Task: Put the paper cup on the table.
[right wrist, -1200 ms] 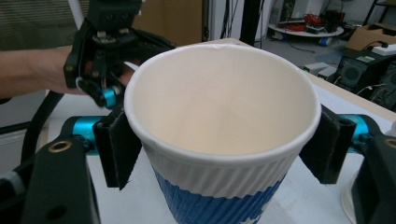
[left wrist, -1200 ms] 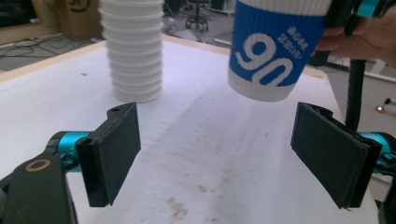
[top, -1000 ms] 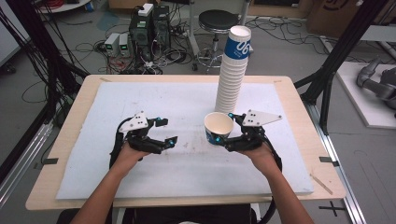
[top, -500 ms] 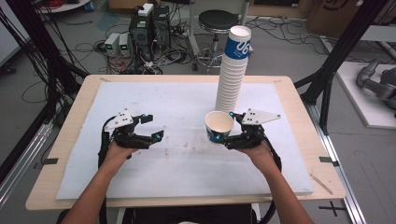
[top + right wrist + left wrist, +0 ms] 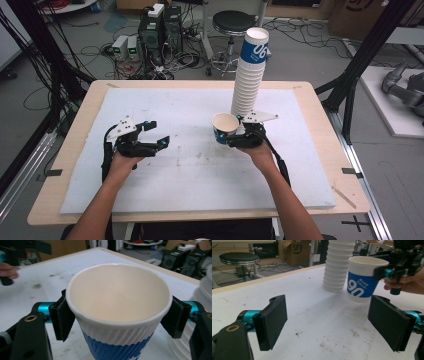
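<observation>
Our right claw (image 5: 231,134) grips the upright cup (image 5: 224,128) just above the surface (image 5: 190,170); our left claw (image 5: 159,134) waits released, well apart leftward.

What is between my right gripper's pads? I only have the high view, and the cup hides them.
Observer: In the right gripper view, both pads press the single paper cup just under its rim.
Operator: Anything inside it?
Observer: No, its inside is bare.
Operator: Is it resting on the table?
Observer: The left gripper view shows its base lifted off the white mat, beside the cup stack.
</observation>
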A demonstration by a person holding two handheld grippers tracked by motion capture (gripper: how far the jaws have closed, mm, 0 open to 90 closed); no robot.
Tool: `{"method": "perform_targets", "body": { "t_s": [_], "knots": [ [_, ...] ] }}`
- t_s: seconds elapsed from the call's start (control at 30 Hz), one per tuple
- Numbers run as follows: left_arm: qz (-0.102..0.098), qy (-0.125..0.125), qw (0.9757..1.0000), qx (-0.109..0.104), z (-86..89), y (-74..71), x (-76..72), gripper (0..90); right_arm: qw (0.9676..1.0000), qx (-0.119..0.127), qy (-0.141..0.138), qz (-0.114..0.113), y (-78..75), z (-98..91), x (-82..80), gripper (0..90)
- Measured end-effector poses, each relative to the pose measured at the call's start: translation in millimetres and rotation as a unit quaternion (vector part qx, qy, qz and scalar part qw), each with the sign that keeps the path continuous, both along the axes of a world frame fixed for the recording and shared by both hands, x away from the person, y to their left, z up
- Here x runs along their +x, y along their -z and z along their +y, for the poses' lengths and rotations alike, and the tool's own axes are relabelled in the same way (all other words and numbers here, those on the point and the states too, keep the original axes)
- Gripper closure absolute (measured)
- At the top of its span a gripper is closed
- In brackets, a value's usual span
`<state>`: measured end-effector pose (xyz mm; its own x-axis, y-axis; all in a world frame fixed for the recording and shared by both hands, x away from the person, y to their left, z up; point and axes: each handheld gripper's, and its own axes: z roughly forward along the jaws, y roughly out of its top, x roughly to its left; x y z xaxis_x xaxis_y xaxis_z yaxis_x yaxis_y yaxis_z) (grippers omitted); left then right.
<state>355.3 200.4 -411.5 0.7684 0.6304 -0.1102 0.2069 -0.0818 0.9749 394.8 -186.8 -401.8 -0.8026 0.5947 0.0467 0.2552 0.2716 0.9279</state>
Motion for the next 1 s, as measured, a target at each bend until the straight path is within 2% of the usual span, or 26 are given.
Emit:
{"method": "perform_targets", "body": {
  "t_s": [0.17, 0.27, 0.4, 0.77, 1.0],
  "knots": [
    [0.002, 0.0, 1.0, 0.0, -0.6, 1.8, 0.2, 15.9, 0.9994, -0.021, 0.029, 0.004, 10.7, -0.8, 11.3, 23.5],
    [0.003, -0.001, 1.0, 0.004, 0.2, 2.9, 0.7, 15.9, 0.9991, -0.027, 0.032, 0.009, 13.9, -0.5, 13.5, 23.4],
    [0.005, -0.001, 1.0, 0.003, -0.8, 3.6, 0.3, 15.9, 0.9983, -0.048, 0.026, 0.021, 20.0, 1.5, 13.8, 22.9],
    [0.01, -0.002, 0.9999, 0.006, -0.9, 6.6, 0.8, 15.9, 0.9979, -0.046, 0.034, 0.031, 23.3, -8.3, 7.6, 18.9],
    [0.014, -0.002, 0.9999, 0.007, -1.3, 7.6, 0.4, 15.9, 0.9974, -0.051, 0.025, 0.044, 23.0, -15.9, 3.4, 18.6]
  ]
}}
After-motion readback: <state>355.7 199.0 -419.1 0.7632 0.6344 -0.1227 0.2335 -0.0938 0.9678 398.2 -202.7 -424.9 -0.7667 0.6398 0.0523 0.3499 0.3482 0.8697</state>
